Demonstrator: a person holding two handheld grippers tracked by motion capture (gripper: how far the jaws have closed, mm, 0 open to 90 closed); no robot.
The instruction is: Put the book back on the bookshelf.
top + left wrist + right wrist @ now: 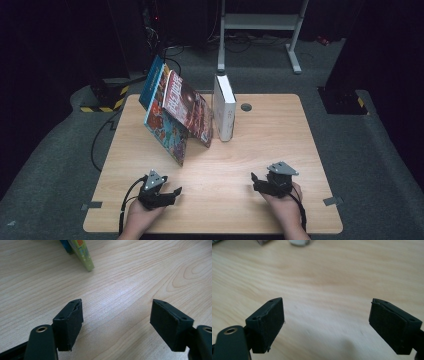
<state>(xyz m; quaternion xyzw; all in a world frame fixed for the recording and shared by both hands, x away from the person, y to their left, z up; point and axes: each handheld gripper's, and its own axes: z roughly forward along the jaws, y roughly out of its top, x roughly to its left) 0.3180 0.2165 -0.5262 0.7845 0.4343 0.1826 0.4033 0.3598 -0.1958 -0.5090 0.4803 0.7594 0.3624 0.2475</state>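
We take the white book [224, 107] as landmark: it stands upright at the table's [280, 130] far middle, propping the colourful books [175, 112] that lean against its left side. Well nearer us, left gripper [172, 194] and right gripper [256, 181] rest low, jaws released, grasping nothing, apparently staged for a reach.

Ahead of your left gripper [176, 192] and right gripper [254, 181], bare table [280, 130] lies open. Farther back, the leaning books [175, 112] and the upright white book [225, 107] block the middle; you can pass right of them.
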